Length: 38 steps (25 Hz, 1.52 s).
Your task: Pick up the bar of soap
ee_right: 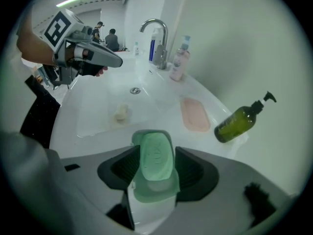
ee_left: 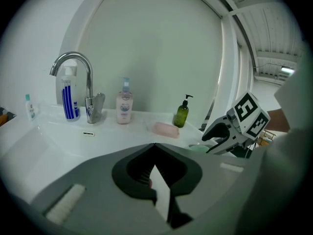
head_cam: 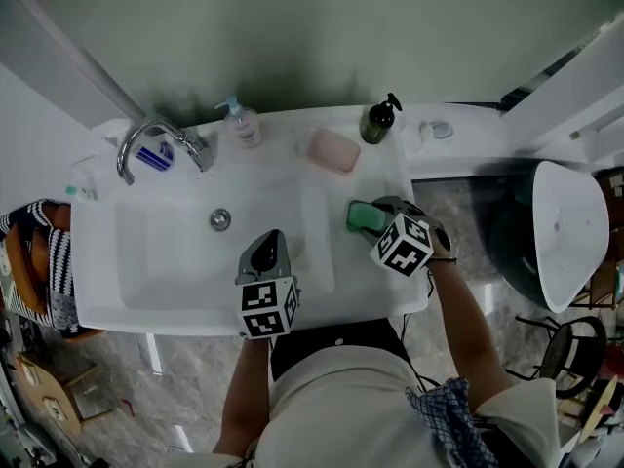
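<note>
White table (head_cam: 390, 178) with a sunken basin (head_cam: 175, 261) under a pale wall; faucet (head_cam: 156, 135) at upper left, pink bar (head_cam: 333, 150) and dark pump bottle (head_cam: 378, 123) along the back edge. The green bar of soap (ee_right: 156, 161) lies in its dish (ee_right: 155, 197), lower centre of the right gripper view, straddled by the right claw (ee_right: 155, 152), whose jaws stand apart and seem not to press it. The left claw (ee_left: 154, 146) is closed over the basin. Squeezing and lifting apparently remain.
</note>
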Motion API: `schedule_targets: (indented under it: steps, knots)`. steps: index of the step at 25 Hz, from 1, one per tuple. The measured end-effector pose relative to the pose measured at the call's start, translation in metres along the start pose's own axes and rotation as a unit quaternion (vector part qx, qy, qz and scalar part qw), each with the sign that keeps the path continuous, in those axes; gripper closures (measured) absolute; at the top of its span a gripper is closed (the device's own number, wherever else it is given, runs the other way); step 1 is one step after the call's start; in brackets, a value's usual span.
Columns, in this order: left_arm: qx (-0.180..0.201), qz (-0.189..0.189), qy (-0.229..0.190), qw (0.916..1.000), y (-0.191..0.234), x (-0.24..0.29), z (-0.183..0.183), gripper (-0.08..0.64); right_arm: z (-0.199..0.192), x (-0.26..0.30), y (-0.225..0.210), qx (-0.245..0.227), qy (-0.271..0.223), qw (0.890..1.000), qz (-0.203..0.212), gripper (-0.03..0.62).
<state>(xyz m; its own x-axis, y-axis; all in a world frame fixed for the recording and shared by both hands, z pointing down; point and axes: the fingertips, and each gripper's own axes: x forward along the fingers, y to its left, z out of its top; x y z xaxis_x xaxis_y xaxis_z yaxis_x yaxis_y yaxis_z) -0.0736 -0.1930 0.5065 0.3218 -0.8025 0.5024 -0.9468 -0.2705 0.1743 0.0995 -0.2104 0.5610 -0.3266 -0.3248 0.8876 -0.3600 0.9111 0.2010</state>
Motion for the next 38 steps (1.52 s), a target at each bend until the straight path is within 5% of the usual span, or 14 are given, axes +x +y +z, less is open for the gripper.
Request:
schedule_targets:
  steps: [12, 23, 27, 30, 38]
  knots:
    - [-0.014, 0.024, -0.002, 0.9996, 0.020, 0.008, 0.003, 0.551, -0.006, 0.022, 0.005, -0.012, 0.068, 0.996, 0.054, 0.374]
    - [0.005, 0.008, 0.002, 1.0000, 0.010, 0.013, 0.001, 0.551, -0.008, 0.028, 0.002, -0.017, 0.095, 0.995, 0.017, 0.364]
    - [0.003, 0.004, 0.007, 1.0000, 0.009, 0.015, -0.002, 0.551, -0.019, 0.040, -0.001, 0.046, 0.129, 0.988, 0.072, 0.337]
    - [0.001, 0.004, 0.009, 1.0000, 0.009, 0.016, -0.004, 0.551, -0.018, 0.041, 0.001, 0.043, 0.132, 0.985, 0.104, 0.339]
    - [-0.014, 0.014, 0.010, 0.9997, 0.018, 0.021, -0.006, 0.551, -0.015, 0.033, 0.004, -0.019, 0.091, 0.995, 0.048, 0.339]
